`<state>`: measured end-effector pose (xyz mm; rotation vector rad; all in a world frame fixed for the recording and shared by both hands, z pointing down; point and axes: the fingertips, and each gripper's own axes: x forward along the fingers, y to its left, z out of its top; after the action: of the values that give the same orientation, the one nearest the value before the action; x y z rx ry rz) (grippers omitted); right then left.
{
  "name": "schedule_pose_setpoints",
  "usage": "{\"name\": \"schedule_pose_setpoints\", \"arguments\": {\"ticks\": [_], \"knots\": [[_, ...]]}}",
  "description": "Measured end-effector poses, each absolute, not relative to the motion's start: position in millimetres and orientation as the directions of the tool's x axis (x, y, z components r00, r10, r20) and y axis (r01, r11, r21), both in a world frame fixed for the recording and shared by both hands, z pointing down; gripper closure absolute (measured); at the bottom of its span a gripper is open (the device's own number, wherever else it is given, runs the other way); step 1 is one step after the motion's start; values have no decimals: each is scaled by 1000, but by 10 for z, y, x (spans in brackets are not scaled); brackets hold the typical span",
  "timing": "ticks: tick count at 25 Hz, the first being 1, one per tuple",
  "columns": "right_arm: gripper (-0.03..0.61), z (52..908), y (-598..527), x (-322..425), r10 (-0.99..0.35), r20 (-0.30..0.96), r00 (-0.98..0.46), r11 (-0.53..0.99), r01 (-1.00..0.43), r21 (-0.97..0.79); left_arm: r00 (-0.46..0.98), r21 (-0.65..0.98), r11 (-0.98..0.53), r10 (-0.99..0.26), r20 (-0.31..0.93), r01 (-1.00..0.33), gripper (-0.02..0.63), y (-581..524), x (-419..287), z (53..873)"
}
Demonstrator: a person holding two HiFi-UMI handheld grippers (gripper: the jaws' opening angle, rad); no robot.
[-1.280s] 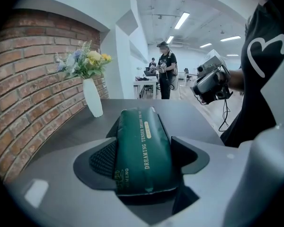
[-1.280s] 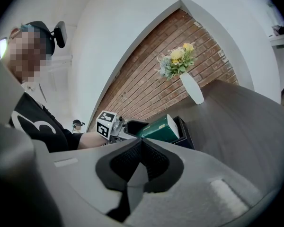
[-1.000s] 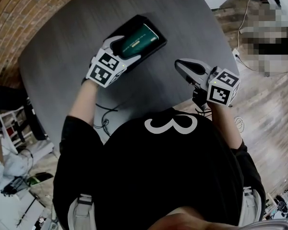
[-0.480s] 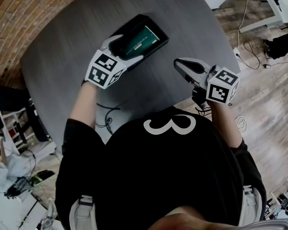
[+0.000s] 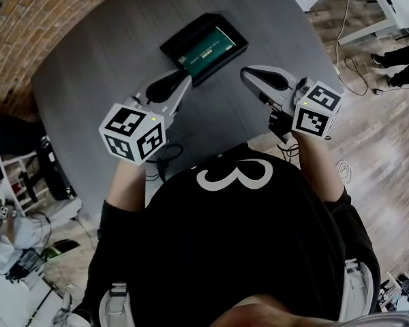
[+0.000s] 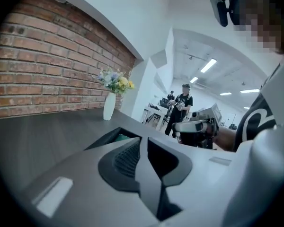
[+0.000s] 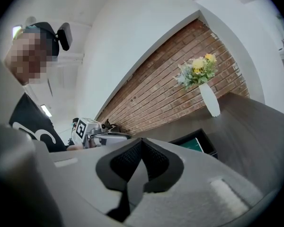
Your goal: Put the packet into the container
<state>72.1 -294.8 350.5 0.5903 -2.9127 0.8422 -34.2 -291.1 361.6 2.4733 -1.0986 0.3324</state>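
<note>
The table (image 5: 88,73) is dark grey with a rounded edge. A brick wall (image 5: 13,26) runs along its left side and wood floor (image 5: 368,148) lies off its right. The container (image 5: 189,31) sits toward the far middle of the top, turned at an angle. Bare table spreads wide to its left and a narrower strip lies between it and the right edge. A vase (image 6: 109,107) of flowers stands at the far rim, well apart from the container. A thin cable (image 5: 153,162) lies by the near edge, beside the person's torso.

The packet (image 5: 208,50) lies flat inside the container, filling most of the floor. It is dark green with pale print too small to read, and the black walls frame it on all sides. From the right gripper view it shows as a green sliver (image 7: 196,144) above the container's near wall (image 7: 209,148).

The left gripper (image 5: 185,80) points at the container's near corner, just short of it. Its jaws are closing, with only a slit left between the pads (image 6: 128,157) and nothing in it. The right gripper (image 5: 247,73) is near the container's near-right side, not touching it. Its pads (image 7: 154,162) meet at the tips and are empty. A clear gap of table separates the two grippers.
</note>
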Motion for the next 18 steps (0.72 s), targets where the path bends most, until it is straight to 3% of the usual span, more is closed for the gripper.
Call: {"name": "schedule_pose_setpoints", "arguments": {"ticks": [2, 5, 18], "knots": [[577, 3443, -2867, 619, -339, 144, -930, 791, -365, -491, 683, 329, -599, -650, 333, -730, 599, -2737, -330, 3509], [577, 3381, -2734, 485, -329, 140, -934, 807, -355, -472, 710, 391, -598, -646, 280, -699, 600, -2523, -319, 3379], [578, 3366, -2469, 313, -361, 144, -921, 814, -387, -433, 660, 337, -572, -697, 280, -747, 600, -2299, -378, 3467]]}}
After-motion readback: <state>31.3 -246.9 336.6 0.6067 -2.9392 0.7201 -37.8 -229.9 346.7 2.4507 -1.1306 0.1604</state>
